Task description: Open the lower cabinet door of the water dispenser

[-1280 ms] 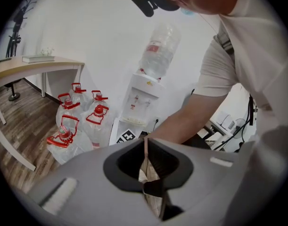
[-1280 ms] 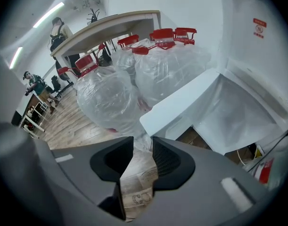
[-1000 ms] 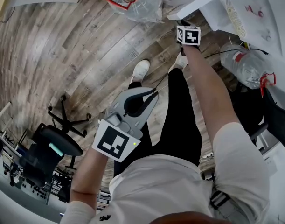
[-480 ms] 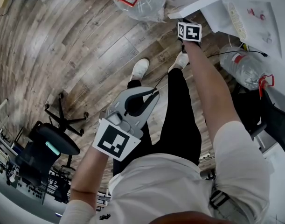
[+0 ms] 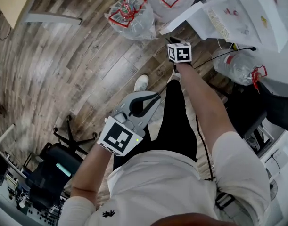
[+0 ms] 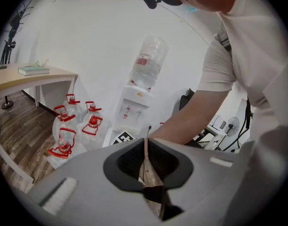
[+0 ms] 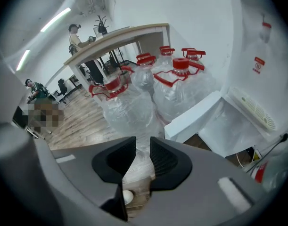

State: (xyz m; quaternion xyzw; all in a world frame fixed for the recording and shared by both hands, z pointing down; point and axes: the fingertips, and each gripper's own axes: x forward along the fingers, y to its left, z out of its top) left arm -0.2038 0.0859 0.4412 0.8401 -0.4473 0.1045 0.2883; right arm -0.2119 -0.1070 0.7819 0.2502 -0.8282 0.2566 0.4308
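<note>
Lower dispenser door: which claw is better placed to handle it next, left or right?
Likely right. The right claw is up close to the open lower door; its jaws are apart, have just been closing a little, and hold nothing. The left claw is shut, back by the person's legs.

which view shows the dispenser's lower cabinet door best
The right gripper view: the open cabinet door stands close and large, with the cabinet's inside behind it. The head view shows it from above, a small white slab. The left gripper view shows the water dispenser far off, its lower part mostly hidden.
</note>
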